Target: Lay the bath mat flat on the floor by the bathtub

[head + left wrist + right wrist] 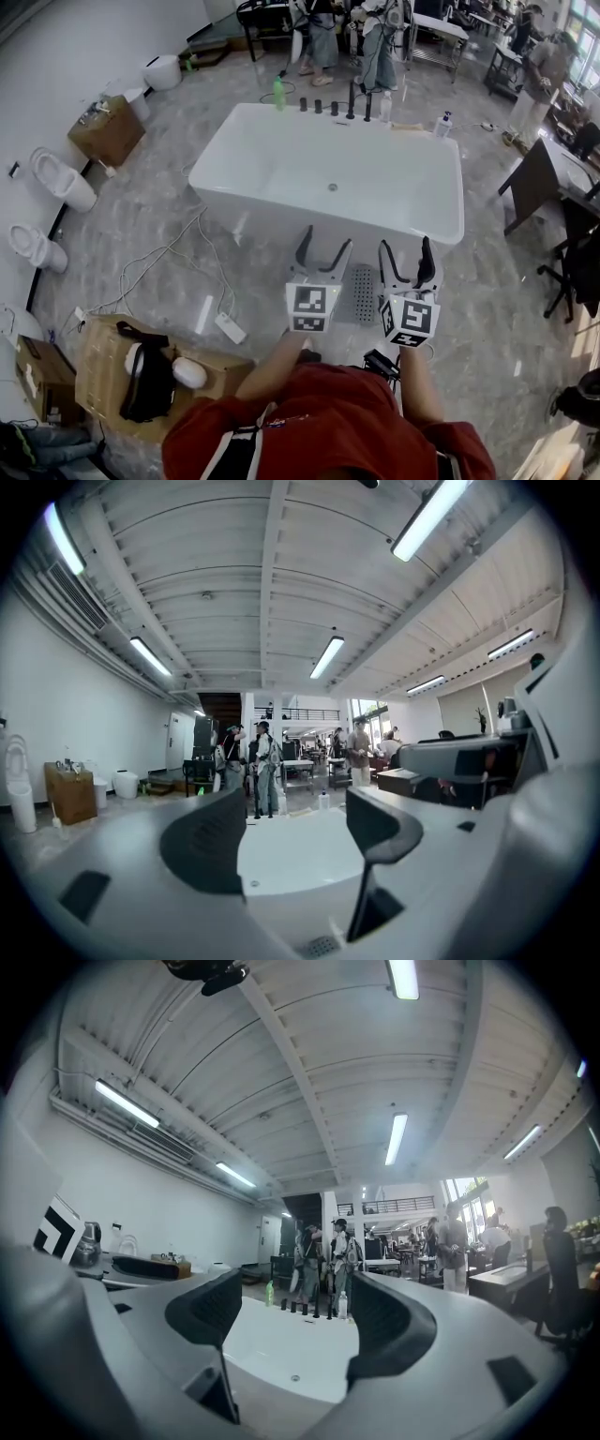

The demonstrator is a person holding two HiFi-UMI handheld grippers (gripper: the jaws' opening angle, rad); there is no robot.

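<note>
A white bathtub stands in the middle of the marble floor. A small grey dotted bath mat lies on the floor against the tub's near side, partly hidden by my grippers. My left gripper is held above the mat's left edge, open and empty. To the right of the mat, my right gripper is open and empty too. The left gripper view shows the left gripper pointing at the tub, with a corner of the mat below. The right gripper faces the tub's basin.
Toilets line the left wall. Cardboard boxes, loose cables and a power strip lie at the near left. A green bottle and taps sit on the tub's far rim. People stand behind; a desk is at right.
</note>
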